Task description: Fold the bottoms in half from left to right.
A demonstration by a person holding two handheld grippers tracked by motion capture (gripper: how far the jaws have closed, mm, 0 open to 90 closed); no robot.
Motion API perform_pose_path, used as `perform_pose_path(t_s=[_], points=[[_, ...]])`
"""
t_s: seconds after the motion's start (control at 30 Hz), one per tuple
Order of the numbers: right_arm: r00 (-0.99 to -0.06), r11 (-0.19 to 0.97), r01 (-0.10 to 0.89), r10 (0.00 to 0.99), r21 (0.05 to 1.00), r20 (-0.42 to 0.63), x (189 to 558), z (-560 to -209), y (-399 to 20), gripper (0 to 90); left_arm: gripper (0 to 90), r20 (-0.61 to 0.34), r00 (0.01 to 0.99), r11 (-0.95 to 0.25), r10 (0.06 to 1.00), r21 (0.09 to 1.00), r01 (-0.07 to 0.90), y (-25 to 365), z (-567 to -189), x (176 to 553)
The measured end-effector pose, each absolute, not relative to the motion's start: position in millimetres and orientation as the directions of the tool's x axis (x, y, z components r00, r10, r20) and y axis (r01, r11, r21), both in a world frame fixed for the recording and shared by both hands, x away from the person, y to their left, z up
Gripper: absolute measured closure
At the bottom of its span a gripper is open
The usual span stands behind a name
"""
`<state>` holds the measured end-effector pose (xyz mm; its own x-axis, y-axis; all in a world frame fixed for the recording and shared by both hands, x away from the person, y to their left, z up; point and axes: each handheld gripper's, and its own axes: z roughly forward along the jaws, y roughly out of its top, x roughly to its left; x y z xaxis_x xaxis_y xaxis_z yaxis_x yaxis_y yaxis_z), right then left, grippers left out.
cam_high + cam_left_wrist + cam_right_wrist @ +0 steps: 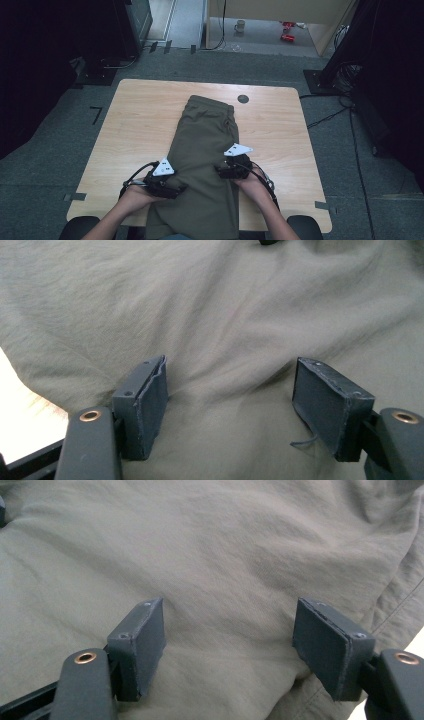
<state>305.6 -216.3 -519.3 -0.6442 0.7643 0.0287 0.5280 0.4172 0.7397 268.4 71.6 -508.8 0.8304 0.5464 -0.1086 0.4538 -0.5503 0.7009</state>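
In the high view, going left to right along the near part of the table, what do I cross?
Bare table → left gripper → olive garment → right gripper → bare table again.

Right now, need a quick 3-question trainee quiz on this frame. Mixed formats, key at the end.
1. True or false: the left gripper is shut on the olive garment.
2. What lies beyond the garment's far end on the table? A) a dark round spot B) scissors C) a hanger
3. Fill in: the right gripper sits at the garment's ____ edge.

Key: 1 false, its jaws stand apart over the cloth. 2 A, the dark round spot. 3 right.
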Motion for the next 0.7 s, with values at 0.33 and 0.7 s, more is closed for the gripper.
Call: perform_pose_path(t_s=[0.33, 0.7], points=[[-0.613, 0.355, 0.586, 0.782, 0.728, 0.111, 316.6, -508.6, -222.9, 33.0, 33.7, -0.116, 0.826, -0.522, 0.551, 0.725, 0.45, 78.3, -497.7, 279.3], [-0.594, 0.328, 0.576, 0.797, 0.749, 0.107, 332.7, -500.3, -227.8, 32.9, 35.4, -0.139, 0.796, -0.482, 0.589, 0.73, 0.485, 81.4, -493.7, 307.1]])
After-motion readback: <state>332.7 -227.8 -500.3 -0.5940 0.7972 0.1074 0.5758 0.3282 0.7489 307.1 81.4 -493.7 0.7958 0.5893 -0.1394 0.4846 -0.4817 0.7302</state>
